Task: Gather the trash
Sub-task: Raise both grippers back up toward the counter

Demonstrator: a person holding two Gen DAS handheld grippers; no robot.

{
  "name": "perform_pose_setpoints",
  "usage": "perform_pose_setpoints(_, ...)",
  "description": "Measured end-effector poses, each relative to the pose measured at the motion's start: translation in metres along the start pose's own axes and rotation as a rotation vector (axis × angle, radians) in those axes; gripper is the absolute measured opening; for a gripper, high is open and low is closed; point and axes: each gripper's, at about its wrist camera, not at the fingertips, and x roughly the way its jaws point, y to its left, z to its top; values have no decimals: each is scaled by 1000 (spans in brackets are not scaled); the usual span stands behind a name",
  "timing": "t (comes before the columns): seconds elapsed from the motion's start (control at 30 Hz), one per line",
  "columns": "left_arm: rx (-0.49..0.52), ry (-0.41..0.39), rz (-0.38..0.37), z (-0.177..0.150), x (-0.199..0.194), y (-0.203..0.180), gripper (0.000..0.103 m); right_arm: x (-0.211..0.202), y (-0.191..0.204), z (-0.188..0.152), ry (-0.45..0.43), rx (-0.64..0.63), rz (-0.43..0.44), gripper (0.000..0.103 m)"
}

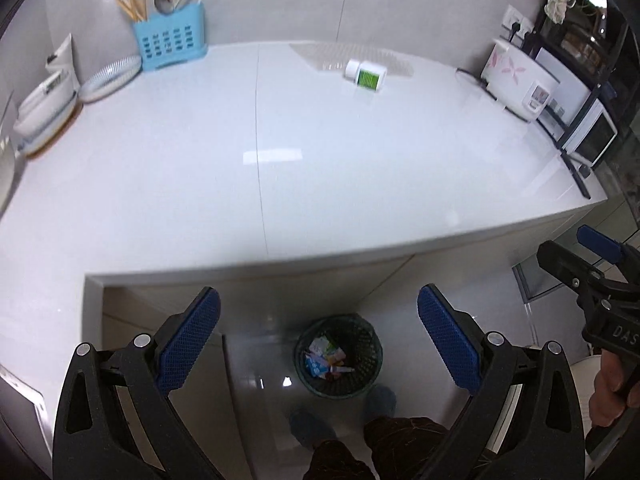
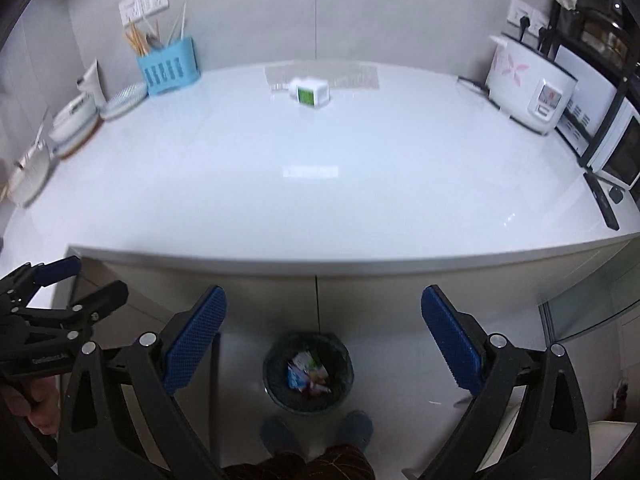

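- The left gripper (image 1: 318,344) is hanging in front of the white countertop (image 1: 280,152), its blue-padded fingers (image 1: 188,344) spread wide apart and gripping nothing.
- The right gripper (image 2: 324,344) is likewise hovering off the counter's front edge, its jaws standing wide open with nothing between them.
- In the left wrist view the right gripper is showing at about 3 o'clock; in the right wrist view the left gripper is showing at about 8 o'clock, with its fingers also apart.
- A white bottle with a green label (image 1: 366,75) is lying on its side at the far part of the countertop, toward 12 o'clock, resting at the edge of a clear textured mat (image 1: 320,54) near the back wall.
- A dark mesh trash bin (image 1: 339,356) is sitting on the floor below the counter, toward 6 o'clock, holding colourful wrappers (image 1: 326,358).
- The person's blue-covered shoes (image 2: 316,428) are standing just beside the bin.
- A blue utensil caddy (image 1: 170,42) with chopsticks is standing at 11 o'clock, with stacked dishes (image 1: 110,78) just beside it.
- A white rice cooker (image 1: 518,82) is sitting at 2 o'clock, next to a black rack (image 1: 580,92).
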Motion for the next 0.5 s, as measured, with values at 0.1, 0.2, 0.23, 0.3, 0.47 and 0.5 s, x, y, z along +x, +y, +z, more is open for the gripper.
perform_pose_setpoints(0.1, 6, -43, -2, 23, -22, -1, 97, -21, 3, 22, -50, 5, 3, 94)
perform_pose_setpoints(0.2, 7, -77, -5, 44, -40, -4, 97, -34, 2, 41, -89, 9, -2, 94)
perform_pose_setpoints(0.23, 9, -88, -7, 50, -45, -6, 97, -38, 2, 46, -99, 9, -2, 94)
perform_pose_setpoints(0.3, 17, -106, -9, 62, -54, -10, 97, -44, 1, 56, -119, 7, -4, 94)
perform_pose_setpoints(0.47, 25, -126, -11, 95, -59, -20, 97, -47, -6, 78, -153, -2, -15, 94)
perform_pose_setpoints(0.5, 24, -126, -12, 101, -57, -22, 97, -45, -10, 83, -155, -4, -15, 94)
